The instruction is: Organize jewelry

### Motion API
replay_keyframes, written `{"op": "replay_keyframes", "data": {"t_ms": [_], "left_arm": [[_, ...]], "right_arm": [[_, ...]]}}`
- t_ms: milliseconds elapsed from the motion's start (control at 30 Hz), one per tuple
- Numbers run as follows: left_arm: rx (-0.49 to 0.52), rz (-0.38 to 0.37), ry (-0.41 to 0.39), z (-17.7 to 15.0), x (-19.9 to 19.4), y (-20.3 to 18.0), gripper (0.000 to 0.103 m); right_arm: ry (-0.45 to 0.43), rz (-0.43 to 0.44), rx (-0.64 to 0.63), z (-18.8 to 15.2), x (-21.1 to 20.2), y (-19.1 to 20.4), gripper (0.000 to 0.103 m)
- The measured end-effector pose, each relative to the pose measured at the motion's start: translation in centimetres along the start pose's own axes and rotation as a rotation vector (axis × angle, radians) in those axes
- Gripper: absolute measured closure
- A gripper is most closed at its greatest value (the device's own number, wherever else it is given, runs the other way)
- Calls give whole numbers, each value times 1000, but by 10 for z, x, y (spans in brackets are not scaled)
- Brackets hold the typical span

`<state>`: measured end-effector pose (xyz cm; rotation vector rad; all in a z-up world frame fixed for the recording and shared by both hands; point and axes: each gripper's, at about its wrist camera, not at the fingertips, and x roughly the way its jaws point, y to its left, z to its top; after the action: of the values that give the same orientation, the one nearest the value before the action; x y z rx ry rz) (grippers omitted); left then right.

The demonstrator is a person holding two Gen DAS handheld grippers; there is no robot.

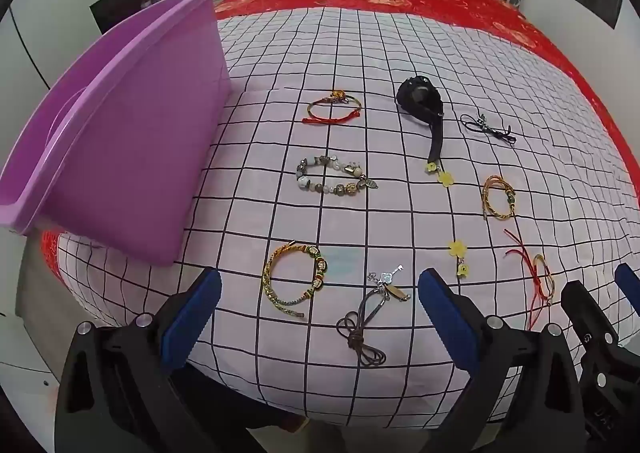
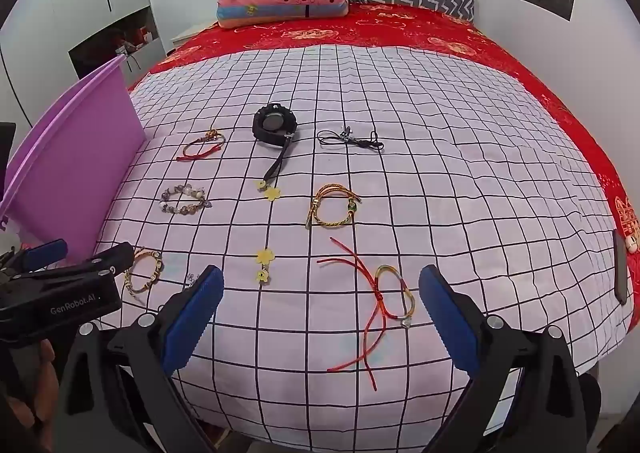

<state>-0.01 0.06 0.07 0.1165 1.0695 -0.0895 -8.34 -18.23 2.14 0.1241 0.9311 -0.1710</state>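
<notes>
- Our left gripper [image 1: 320, 307] hangs over the near edge of the bed's white grid-checked sheet [image 1: 400, 53], its blue-padded fingers [image 1: 192, 313] wide apart and empty.
- Between those fingers lie a gold braided bracelet with green and red beads [image 1: 294, 281] and a dark brown cord with silver key charms [image 1: 370, 321].
- Beyond them sits a grey stone-bead bracelet [image 1: 332, 176]; off past the left finger stands a purple plastic bin [image 1: 132, 141].
- Our right gripper [image 2: 320, 311] also has its fingers spread, holding nothing.
- A thin gold bangle tied with red cord [image 2: 394, 295] rests between them, nearer the right finger.
- Farther ahead lie a black wristwatch [image 2: 275, 125] and yellow flower charms [image 2: 264, 257].
</notes>
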Motion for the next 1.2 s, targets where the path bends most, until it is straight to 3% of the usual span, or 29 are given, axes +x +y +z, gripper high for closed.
{"op": "replay_keyframes", "data": {"t_ms": [1200], "left_arm": [[-32, -7, -1, -10, -8, 5, 6]], "right_arm": [[-9, -4, -10, -3, -10, 1, 9]]}}
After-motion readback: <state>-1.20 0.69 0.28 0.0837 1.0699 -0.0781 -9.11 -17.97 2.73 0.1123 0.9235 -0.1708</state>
